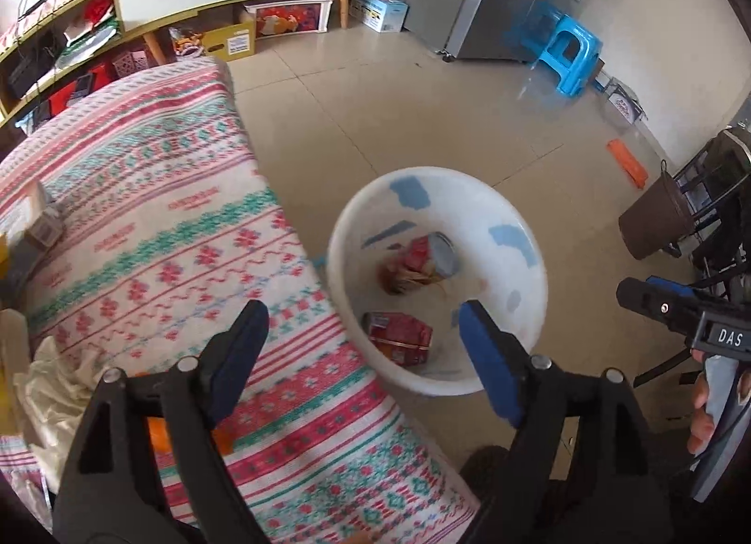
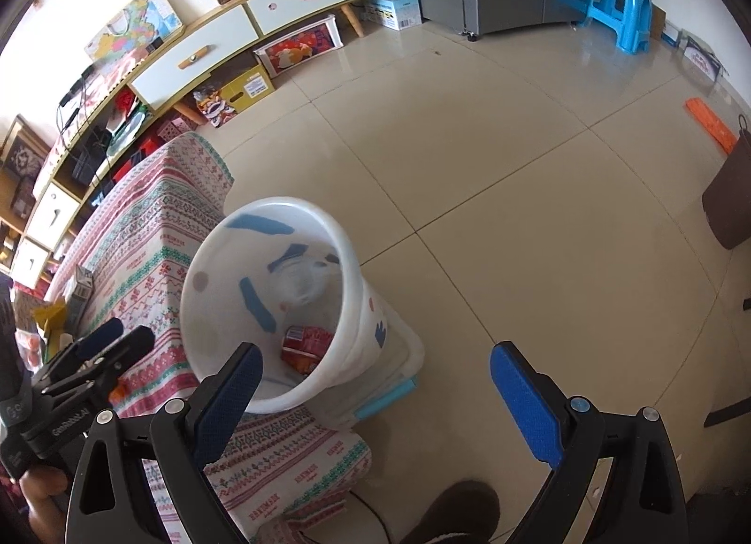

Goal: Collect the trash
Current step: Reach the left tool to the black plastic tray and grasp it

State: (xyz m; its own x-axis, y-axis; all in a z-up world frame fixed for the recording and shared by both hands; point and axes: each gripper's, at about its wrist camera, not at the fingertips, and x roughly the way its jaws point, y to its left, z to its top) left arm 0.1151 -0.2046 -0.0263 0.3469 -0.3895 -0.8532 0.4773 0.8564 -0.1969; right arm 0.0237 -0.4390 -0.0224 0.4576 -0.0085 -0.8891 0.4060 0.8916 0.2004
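Beige tiled floor [image 2: 516,196] spreads bare toward twelve and three o'clock. At nine, a patterned cloth-covered table [image 1: 155,234] edges the white plastic bin [image 1: 525,309], which holds a red carton [image 1: 399,337] and a red-labelled can [image 1: 434,255]. Left gripper [image 1: 361,365] and right gripper [image 2: 375,403] both gape, holding nothing.

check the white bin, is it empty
No, the white bin holds a red carton and a can in the left wrist view.

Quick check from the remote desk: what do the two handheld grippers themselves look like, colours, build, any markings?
Both match: the left gripper and right gripper have black plastic triangular-cutout frames, silver pivot bolts and blue textured pads on the fingers. Seen from the left wrist, the right gripper's body reads "DAS" in white. From the right wrist, the left one's lettering is too small to read. No sleeves are visible.
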